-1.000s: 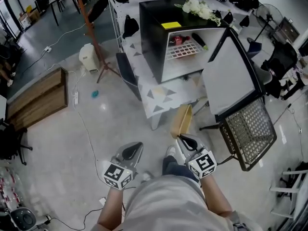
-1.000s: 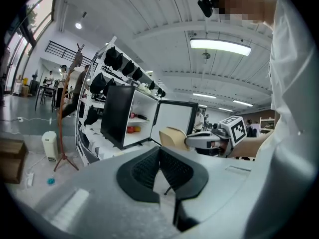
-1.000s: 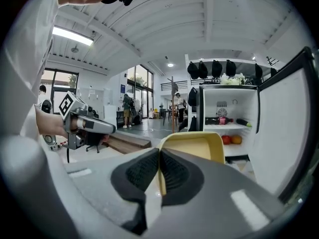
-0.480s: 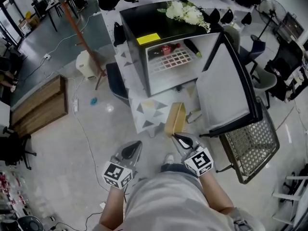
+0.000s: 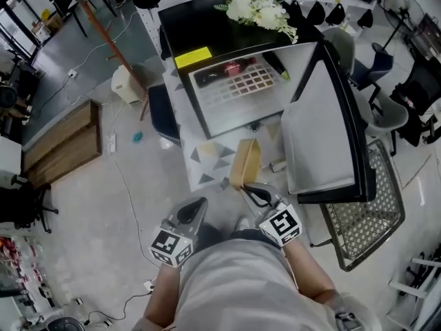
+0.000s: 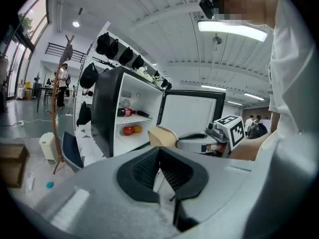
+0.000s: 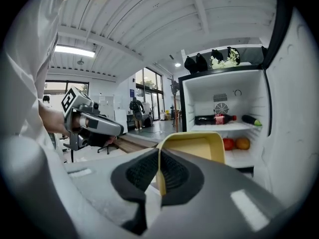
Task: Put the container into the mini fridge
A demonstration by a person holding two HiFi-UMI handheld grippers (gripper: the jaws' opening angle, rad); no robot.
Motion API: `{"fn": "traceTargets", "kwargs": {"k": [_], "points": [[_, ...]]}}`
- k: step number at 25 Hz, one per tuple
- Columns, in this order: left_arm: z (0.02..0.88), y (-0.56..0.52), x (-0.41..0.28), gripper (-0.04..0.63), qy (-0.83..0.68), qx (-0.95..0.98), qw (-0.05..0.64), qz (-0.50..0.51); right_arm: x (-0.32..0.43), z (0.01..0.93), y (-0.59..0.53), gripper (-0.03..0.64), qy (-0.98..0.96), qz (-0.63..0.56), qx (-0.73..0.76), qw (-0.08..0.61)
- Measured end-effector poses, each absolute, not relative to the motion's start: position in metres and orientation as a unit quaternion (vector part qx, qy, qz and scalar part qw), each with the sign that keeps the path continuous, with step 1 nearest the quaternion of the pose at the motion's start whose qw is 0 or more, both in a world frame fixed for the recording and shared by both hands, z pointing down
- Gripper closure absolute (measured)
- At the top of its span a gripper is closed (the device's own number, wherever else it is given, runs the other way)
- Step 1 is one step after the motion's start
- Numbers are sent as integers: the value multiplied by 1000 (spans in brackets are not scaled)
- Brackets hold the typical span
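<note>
A yellow-tan open container (image 7: 195, 155) hangs from my right gripper (image 7: 159, 172), which is shut on its near wall; the same container (image 5: 245, 163) shows in the head view ahead of my right gripper (image 5: 253, 194). The black mini fridge (image 5: 227, 54) stands ahead with its door (image 5: 324, 133) swung open to the right. Inside it (image 7: 224, 123) lie a dark bottle (image 7: 214, 119), a cucumber (image 7: 250, 120) and two fruits (image 7: 236, 143). My left gripper (image 5: 190, 214) is shut with nothing in it (image 6: 158, 171), held beside the right one.
White flowers (image 5: 258, 9) lie on the fridge top. A mesh chair (image 5: 365, 212) stands right of the door, a dark chair (image 5: 160, 112) left of the fridge. A wooden box (image 5: 58, 147), floor cables and a wooden stand (image 5: 103, 19) are at the left.
The fridge and its open door have drawn closer and lower in the head view. Both grippers keep their hold and spacing, the container moving toward the fridge opening.
</note>
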State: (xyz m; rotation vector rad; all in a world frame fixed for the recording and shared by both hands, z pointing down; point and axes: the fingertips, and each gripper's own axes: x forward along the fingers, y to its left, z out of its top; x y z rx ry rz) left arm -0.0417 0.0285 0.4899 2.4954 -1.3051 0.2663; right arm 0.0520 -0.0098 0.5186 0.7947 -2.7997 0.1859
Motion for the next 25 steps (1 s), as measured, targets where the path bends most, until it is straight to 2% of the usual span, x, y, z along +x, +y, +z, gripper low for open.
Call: {"fn": "traceTargets", "kwargs": {"k": [18,25], "points": [[491,-62,-104,586,-404,896,163,84,31,506,-120,604,-921,41,357,148],[489,-97,-133,586,-358,917,157,80,26,493,-171,604,-889,-6,415,194]]}}
